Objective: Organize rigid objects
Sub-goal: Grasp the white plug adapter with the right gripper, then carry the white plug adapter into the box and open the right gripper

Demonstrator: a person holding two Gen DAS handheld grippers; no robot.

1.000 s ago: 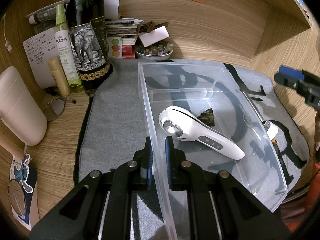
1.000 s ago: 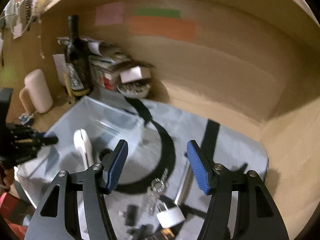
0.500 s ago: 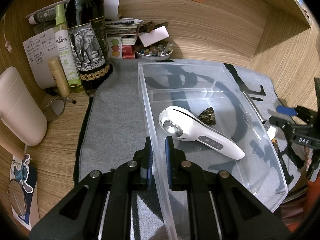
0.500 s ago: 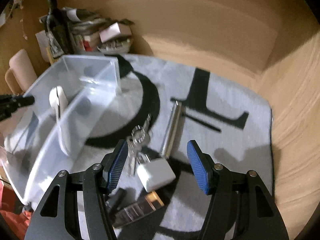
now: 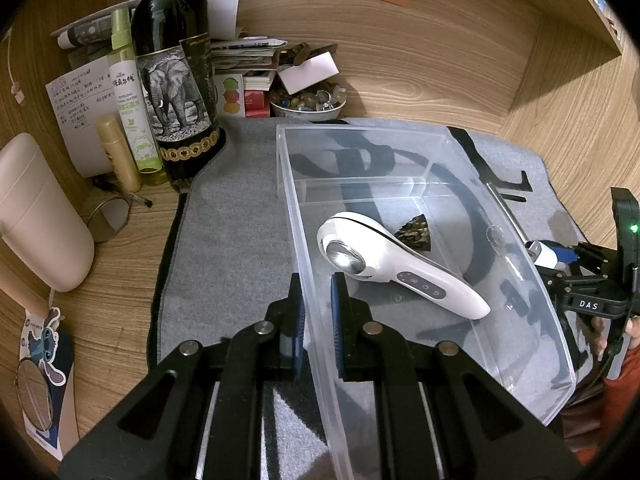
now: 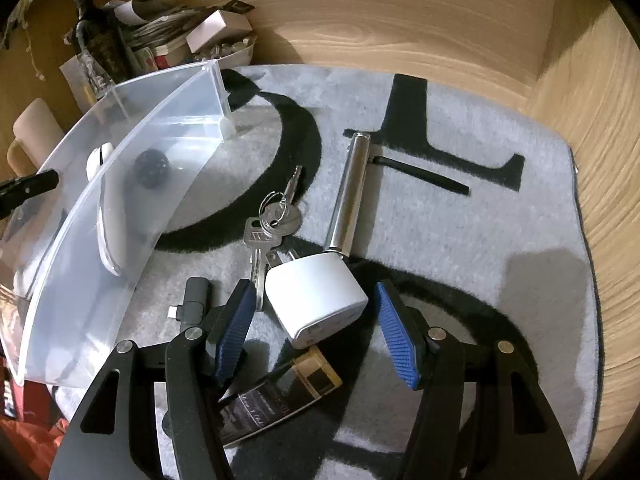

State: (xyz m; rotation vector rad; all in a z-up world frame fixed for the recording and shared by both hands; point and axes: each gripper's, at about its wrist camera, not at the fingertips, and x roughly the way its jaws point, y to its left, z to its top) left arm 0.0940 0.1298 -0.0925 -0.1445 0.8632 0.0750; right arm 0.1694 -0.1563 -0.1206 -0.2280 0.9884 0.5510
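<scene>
The white rounded-block charger [image 6: 316, 296] is seen lying between the half-open, just slightly narrowed pads of the right claw [image 6: 316, 336], its long axis toward 1 o'clock on the felt mat [image 6: 460, 240], while the left claw [image 5: 318, 316] is clamped on the clear plastic box [image 5: 460, 152] wall at 9 o'clock

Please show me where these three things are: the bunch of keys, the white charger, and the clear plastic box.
bunch of keys [image 6: 276, 220], right wrist view, on the key heads at the ring.
white charger [image 6: 316, 294], right wrist view, on its top face.
clear plastic box [image 5: 290, 184], left wrist view, on its left wall.
</scene>
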